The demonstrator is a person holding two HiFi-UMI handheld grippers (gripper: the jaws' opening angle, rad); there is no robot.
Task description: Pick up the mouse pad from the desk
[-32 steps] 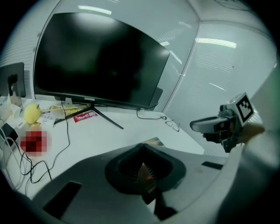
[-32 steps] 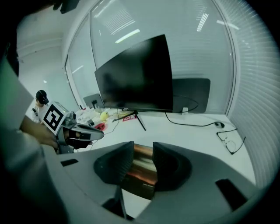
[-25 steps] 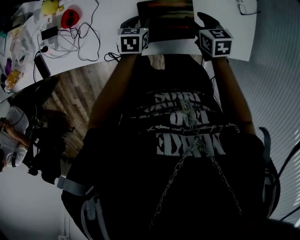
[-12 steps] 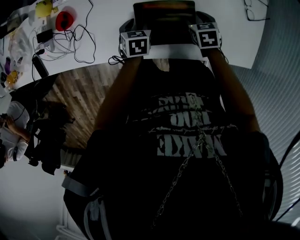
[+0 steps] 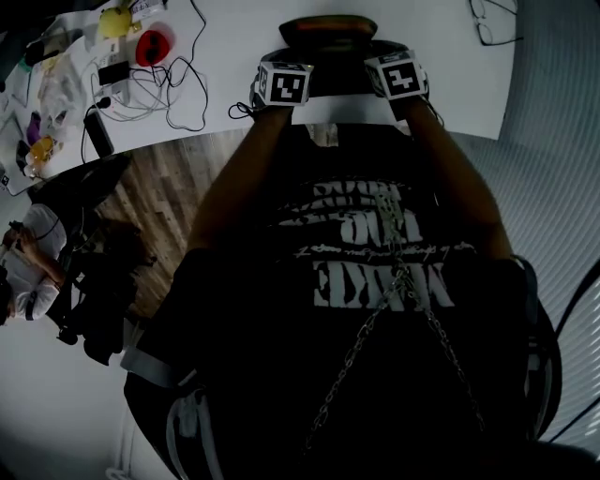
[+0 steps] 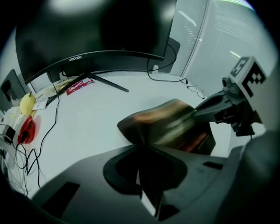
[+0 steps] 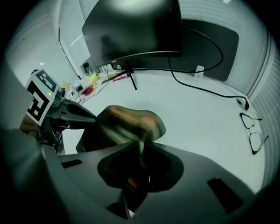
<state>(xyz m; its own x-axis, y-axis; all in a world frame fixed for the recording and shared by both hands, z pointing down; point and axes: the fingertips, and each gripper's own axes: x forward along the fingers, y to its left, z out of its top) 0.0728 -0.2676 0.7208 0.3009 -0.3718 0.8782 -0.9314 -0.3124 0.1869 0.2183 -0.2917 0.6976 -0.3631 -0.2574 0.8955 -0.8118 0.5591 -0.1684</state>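
Observation:
The mouse pad (image 5: pixel 328 28) is dark with reddish and green streaks and lies on the white desk (image 5: pixel 225 37) in front of the person. It is buckled into a hump rather than flat. My left gripper (image 5: pixel 278 67) pinches the pad's near left corner (image 6: pixel 162 122), and its jaws are closing on the fold (image 6: pixel 142 146). My right gripper (image 5: pixel 398 64) grips the near right corner (image 7: pixel 131 122), its jaws likewise closing with pad material between them (image 7: pixel 141 151). Each gripper view shows the other gripper across the pad: the right gripper (image 6: pixel 214 111) and the left gripper (image 7: pixel 78 116).
A large curved monitor (image 6: pixel 87 35) stands behind the pad. Glasses (image 7: pixel 253 131) lie at the right of the desk. At the left are tangled cables (image 5: pixel 159 84), a red item (image 5: pixel 153 45) and a yellow one (image 6: pixel 27 104). The desk's near edge runs just under the grippers.
Both grippers went down onto the pad's near corners and their jaws closed on it. The pad, flat before, now arches up between them.

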